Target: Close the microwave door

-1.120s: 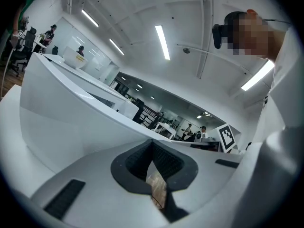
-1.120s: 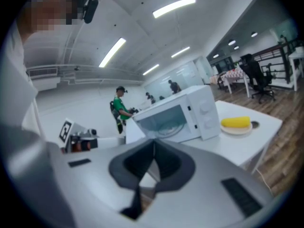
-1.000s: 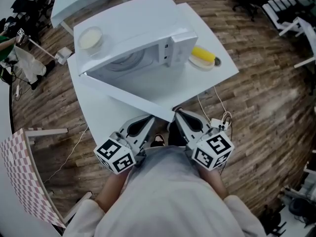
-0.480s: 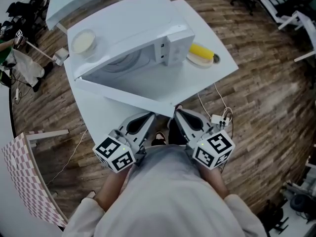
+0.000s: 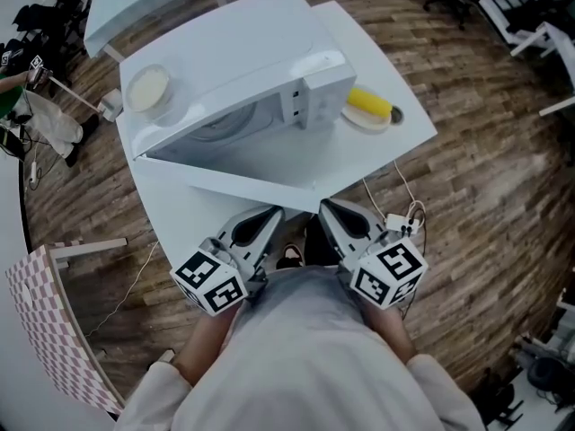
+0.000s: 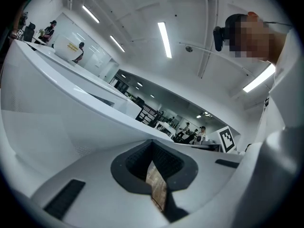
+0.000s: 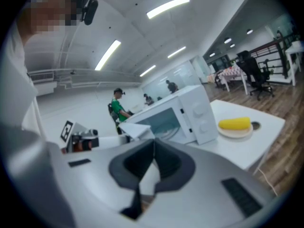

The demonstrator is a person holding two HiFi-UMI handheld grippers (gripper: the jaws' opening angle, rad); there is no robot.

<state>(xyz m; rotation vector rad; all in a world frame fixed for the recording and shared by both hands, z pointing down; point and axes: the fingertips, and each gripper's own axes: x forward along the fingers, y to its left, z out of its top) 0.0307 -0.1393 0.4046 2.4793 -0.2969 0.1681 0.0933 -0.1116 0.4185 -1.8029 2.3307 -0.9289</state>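
Observation:
A white microwave (image 5: 235, 50) stands on a white table (image 5: 171, 206), and its door (image 5: 241, 164) is swung open toward me. In the right gripper view the microwave (image 7: 176, 114) shows its open cavity and control panel. Both grippers are held close to my body, just short of the door's near edge. The left gripper (image 5: 274, 212) is shut on nothing, and the door (image 6: 57, 108) fills the left of its view above the left gripper (image 6: 153, 145). The right gripper (image 5: 324, 205) is shut as well, with nothing held between its jaws in its own view (image 7: 153, 144).
A plate (image 5: 361, 119) with a yellow corn cob (image 5: 369, 101) lies on the table right of the microwave. A round bowl (image 5: 148, 86) sits on the microwave's top. A checkered chair (image 5: 40, 317) stands at lower left. Cables (image 5: 395, 206) hang near the table's right edge.
The head view has shifted slightly. The door stays open and both grippers stay shut by my body.

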